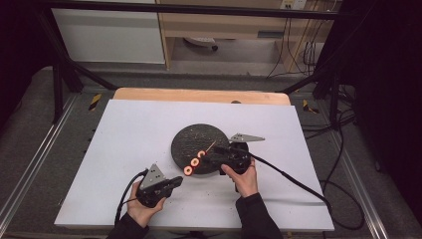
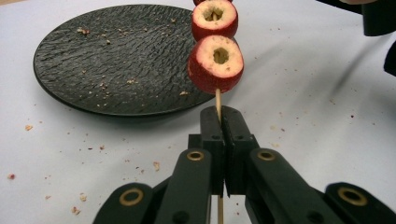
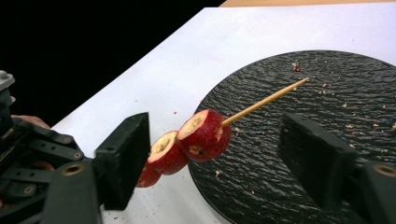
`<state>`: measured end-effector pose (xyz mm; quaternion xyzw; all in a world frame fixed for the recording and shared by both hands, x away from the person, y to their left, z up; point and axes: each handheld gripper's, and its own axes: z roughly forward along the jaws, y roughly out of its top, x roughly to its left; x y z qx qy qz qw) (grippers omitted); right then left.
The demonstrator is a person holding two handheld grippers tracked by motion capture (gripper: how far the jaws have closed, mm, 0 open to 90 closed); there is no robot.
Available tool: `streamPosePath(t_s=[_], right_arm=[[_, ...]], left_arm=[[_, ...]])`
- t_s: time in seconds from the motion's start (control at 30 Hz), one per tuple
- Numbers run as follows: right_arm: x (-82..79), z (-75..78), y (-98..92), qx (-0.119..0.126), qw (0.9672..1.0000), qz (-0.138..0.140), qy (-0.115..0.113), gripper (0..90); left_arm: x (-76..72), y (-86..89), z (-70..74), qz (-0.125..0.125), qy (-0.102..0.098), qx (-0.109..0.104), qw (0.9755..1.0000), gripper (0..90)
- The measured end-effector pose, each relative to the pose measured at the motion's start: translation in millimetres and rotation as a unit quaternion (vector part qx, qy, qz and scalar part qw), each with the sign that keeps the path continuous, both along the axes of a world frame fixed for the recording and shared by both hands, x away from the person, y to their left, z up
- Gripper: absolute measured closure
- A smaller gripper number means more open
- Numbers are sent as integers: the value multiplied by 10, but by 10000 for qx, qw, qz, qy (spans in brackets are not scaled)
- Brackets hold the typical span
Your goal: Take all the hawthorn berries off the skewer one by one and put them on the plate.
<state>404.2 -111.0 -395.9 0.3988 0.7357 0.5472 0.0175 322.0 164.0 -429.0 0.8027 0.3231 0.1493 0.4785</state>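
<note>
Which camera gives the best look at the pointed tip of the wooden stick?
The right gripper view: the skewer tip shows sharp against the black plate. The high view shows it as a thin line. The left gripper view shows the skewer's shaft clamped in the left gripper.

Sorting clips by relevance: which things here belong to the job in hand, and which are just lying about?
In the job:
- skewer
- fruit pieces
- black plate
- left gripper, shut on the skewer
- right gripper, open around the fruit

Lying about:
- crumbs
- cables beside the table
</note>
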Motion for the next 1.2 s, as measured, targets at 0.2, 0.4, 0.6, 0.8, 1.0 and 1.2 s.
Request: streamPosePath(t_s=[0.2,0.4,0.6,0.8,1.0,1.2], right_arm=[[28,-29,12,18,10000,47,59,408],[31,-53,28,84,9998,120,114,519],[39,-57,30,200,9993,224,223,592],[54,-48,22,252,9990,244,272,604],[82,11,-23,288,9993,128,222,606],[136,83,-87,303,9994,-26,132,608]], left_arm=[[-12,-15,1,-22,-25,-5,10000,883],[-27,-30,4,-55,-54,-3,10000,883],[-26,-25,4,-40,-53,-9,10000,883],[-25,-23,5,-42,-61,-35,10000,883],[-31,-4,15,-32,-91,-80,9999,883],[-39,9,24,-25,-109,-94,9999,884]])
